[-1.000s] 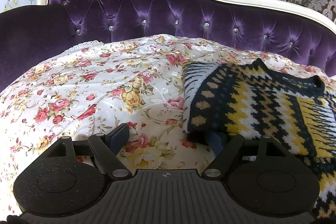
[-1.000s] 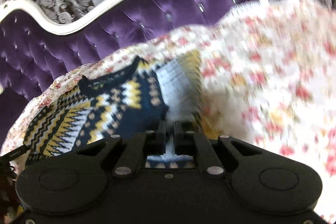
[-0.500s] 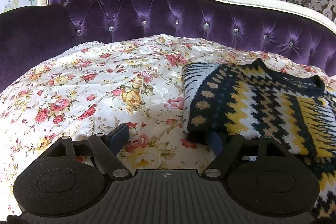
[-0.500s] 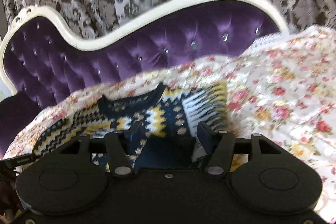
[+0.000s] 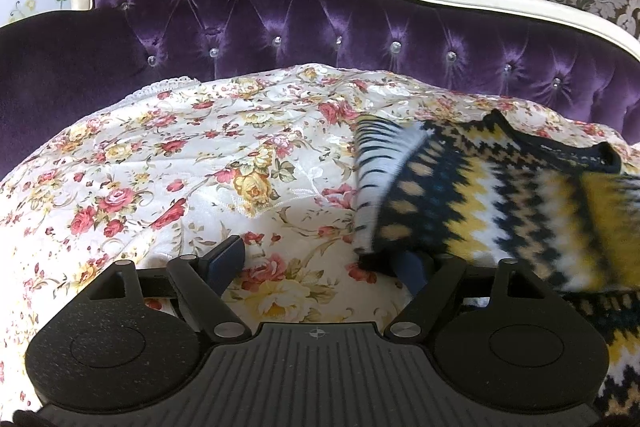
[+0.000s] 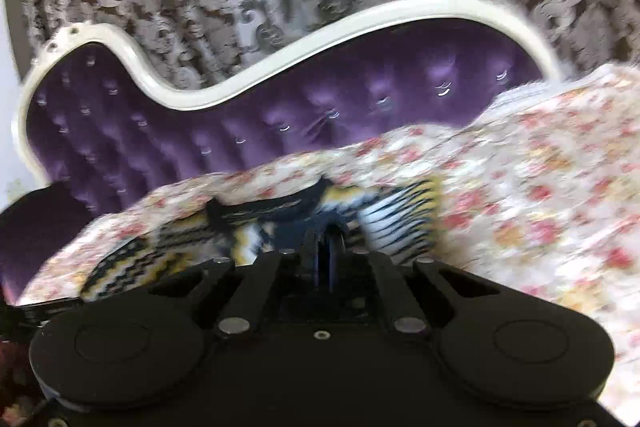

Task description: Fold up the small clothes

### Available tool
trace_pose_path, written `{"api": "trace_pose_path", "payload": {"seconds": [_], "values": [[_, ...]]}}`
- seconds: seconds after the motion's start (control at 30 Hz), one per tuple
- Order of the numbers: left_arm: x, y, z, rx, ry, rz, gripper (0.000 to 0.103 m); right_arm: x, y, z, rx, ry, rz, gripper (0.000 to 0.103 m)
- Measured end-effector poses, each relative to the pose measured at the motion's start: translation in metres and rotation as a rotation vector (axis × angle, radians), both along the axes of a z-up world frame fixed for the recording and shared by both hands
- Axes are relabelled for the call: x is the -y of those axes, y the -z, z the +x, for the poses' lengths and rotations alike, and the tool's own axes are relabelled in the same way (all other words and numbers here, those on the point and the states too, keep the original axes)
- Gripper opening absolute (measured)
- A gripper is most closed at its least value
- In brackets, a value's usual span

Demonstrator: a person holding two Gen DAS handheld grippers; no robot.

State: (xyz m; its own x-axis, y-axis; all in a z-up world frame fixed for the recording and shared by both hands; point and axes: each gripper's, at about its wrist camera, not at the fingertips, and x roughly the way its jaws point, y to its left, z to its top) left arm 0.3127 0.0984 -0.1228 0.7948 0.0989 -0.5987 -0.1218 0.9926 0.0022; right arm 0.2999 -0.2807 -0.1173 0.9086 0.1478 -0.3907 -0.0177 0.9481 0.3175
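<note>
The right gripper has its jaws just snapped closed, pads pressed flat together at the near edge of the knitted sweater; the blur hides whether a thin fold of knit is pinched between them, so I cannot tell. The left gripper stands with jaws released wide over the floral bedspread, its right pad at the sweater's near corner (not gripping it). The sweater, navy, yellow and white zigzag, lies on the bedspread before the purple tufted headboard, one side already turned over. The step in hand looks like taking hold for the next fold. Next, the left jaws likely need to close on that corner so both edges lift together
</note>
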Motion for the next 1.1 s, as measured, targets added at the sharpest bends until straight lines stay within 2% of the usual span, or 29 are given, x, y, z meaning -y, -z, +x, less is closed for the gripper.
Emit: {"api": "trace_pose_path", "payload": {"seconds": [0.1,0.17,0.4,0.5,0.57,0.6,0.63,0.7,0.73,0.77,0.83,0.9,1.1], "values": [[0.0,0.0,0.001,-0.005,0.0,0.0,0.081,0.011,0.017,0.01,-0.101,0.012,0.06,0.01],[0.0,0.0,0.001,-0.011,0.001,0.001,0.081,0.009,0.023,0.014,-0.139,0.019,0.032,0.01],[-0.012,-0.007,0.002,-0.105,0.031,0.018,0.084,0.001,0.025,0.014,-0.16,0.019,-0.027,0.013],[-0.021,-0.019,-0.012,-0.087,0.01,0.023,0.083,0.0,0.025,0.014,-0.162,0.019,-0.031,0.015],[-0.023,-0.032,-0.022,-0.048,-0.001,0.008,0.083,0.0,0.024,0.016,-0.163,0.014,-0.031,0.022],[-0.022,-0.038,-0.025,-0.03,0.003,0.005,0.083,-0.001,0.023,0.015,-0.159,0.008,-0.03,0.034],[-0.019,-0.044,-0.025,-0.015,0.014,0.011,0.083,-0.002,0.022,0.015,-0.151,-0.004,-0.026,0.04],[-0.009,-0.052,-0.019,-0.002,0.042,0.026,0.083,-0.006,0.019,0.013,-0.124,-0.024,-0.021,0.062],[-0.003,-0.054,-0.014,-0.005,0.059,0.032,0.083,-0.009,0.017,0.01,-0.103,-0.02,-0.037,0.066],[0.003,-0.054,-0.008,-0.009,0.074,0.037,0.083,-0.012,0.014,0.007,-0.083,-0.005,-0.071,0.076],[0.015,-0.053,0.003,-0.012,0.092,0.05,0.083,-0.02,0.007,0.002,-0.037,0.036,-0.169,0.078],[0.024,-0.047,0.014,-0.017,0.097,0.065,0.083,-0.024,0.006,0.002,-0.022,0.033,-0.207,0.081],[0.019,-0.021,0.046,-0.083,0.025,0.056,0.084,-0.025,0.022,0.021,-0.145,0.037,-0.252,0.083]]}}
